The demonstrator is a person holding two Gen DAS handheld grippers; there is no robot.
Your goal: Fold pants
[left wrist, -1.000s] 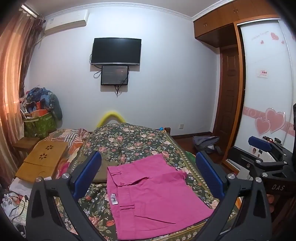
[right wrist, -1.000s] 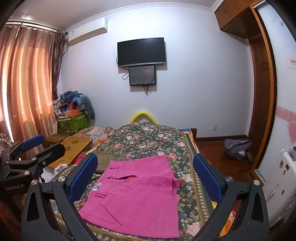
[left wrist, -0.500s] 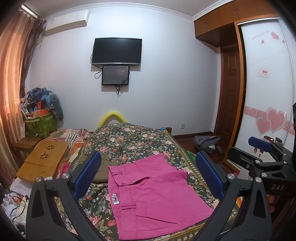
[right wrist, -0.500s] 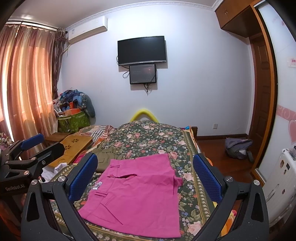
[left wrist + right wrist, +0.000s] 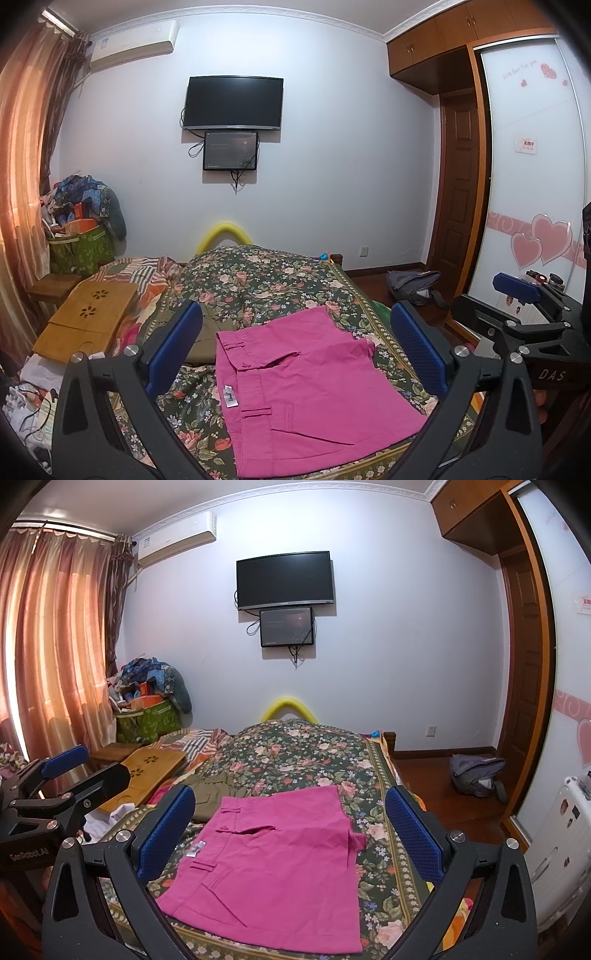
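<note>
Pink pants [image 5: 306, 391] lie folded flat on the floral bedspread [image 5: 258, 280], with the waistband and a white label toward the left. They also show in the right wrist view [image 5: 273, 867]. My left gripper [image 5: 295, 350] is open and empty, held above the near end of the pants. My right gripper [image 5: 290, 830] is open and empty, also above the pants. The right gripper shows at the right edge of the left wrist view [image 5: 517, 295], and the left gripper at the left edge of the right wrist view [image 5: 66, 764].
An olive garment [image 5: 210, 794] lies on the bed just beyond the pants' left side. A wooden lap tray [image 5: 85, 317] rests at the bed's left. A grey bag [image 5: 476, 775] sits on the floor at right, beside the wardrobe [image 5: 532, 184]. A cluttered green bag [image 5: 81, 243] stands far left.
Both views have shifted slightly, so the pants sit a little differently in frame. The pants lie as before and both grippers stay open.
</note>
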